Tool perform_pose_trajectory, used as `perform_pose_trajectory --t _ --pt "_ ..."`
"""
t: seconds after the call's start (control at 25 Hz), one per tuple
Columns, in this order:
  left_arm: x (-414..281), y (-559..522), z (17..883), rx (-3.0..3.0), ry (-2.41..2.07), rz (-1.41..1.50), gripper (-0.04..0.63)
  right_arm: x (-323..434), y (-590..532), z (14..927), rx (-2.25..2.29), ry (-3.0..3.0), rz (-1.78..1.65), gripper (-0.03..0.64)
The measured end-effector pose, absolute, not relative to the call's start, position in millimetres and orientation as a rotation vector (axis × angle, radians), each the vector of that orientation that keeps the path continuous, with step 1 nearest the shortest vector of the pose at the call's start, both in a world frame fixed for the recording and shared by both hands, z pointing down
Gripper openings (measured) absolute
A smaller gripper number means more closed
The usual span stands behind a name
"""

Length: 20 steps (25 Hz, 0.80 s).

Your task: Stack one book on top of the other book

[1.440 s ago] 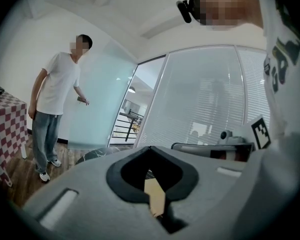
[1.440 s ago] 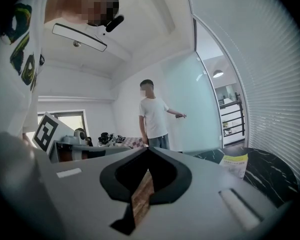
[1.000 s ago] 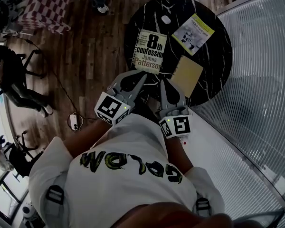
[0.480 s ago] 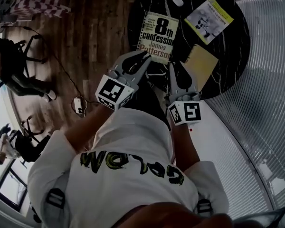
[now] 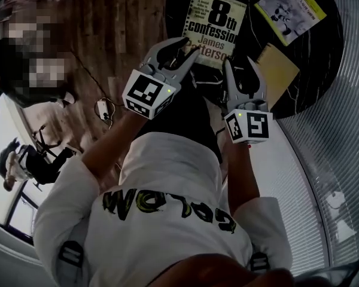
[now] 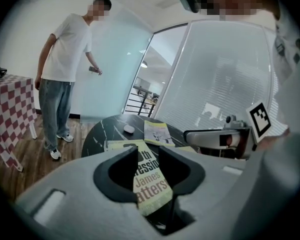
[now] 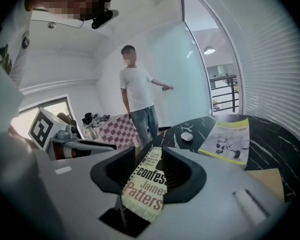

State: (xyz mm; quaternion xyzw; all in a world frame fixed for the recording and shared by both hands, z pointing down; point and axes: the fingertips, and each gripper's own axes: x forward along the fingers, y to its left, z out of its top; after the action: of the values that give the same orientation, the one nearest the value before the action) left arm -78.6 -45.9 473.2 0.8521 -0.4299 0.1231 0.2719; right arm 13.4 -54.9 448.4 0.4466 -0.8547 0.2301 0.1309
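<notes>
Nearest, in the lower half of the head view: white shirt (image 5: pixel 167 208) with yellow-green letters, both arms stretched toward the top of the frame.

At the middle left, left tool (image 5: pixel 180 48), jaws about half apart and just now opening wider, gripping nothing. Only a printed cover seen through the gap in the left gripper view. Tips over the lower left corner of the 8th confession book (image 5: pixel 212 26); touching or not, impossible to tell.

At the middle right, right tool (image 5: pixel 240 64), jaws likewise about half apart and just now opening, also empty, with the same cover seen beyond the gap in the right gripper view. Tips just beside the lower right corner of that book.

Lying flat and cover up on the black marble bench (image 5: pixel 251 37), at the top centre of the head view. To the right of it, tan book (image 5: pixel 281 70) near the bench edge. Further, at the upper right, yellow-green book (image 5: pixel 293 11), flat and apart from the other two. None stacked yet.

Beyond the books, small white object (image 6: pixel 129 129) on the bench. Far behind, at the upper left of the left gripper view, standing person (image 6: pixel 70 49) in jeans, near a red-and-white checked cloth (image 6: pixel 10 109) at the left edge.
</notes>
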Motion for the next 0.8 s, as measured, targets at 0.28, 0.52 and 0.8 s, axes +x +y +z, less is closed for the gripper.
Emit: perform_pose_trajectory --t 0.28,0.52,0.8 --pt "-88 -51 528 2.215 -1.150 0.387 0.164 14 -66 504 1.277 -2.408 0.741 0.221" --pt "-98 -49 571 2.129 -1.134 0.430 0.201 17 -65 546 1.260 -2.333 0.828 0.262" --pt "-99 -45 600 2.091 -1.099 0.455 0.238 19 -63 578 1.270 -2.273 0.900 0.322"
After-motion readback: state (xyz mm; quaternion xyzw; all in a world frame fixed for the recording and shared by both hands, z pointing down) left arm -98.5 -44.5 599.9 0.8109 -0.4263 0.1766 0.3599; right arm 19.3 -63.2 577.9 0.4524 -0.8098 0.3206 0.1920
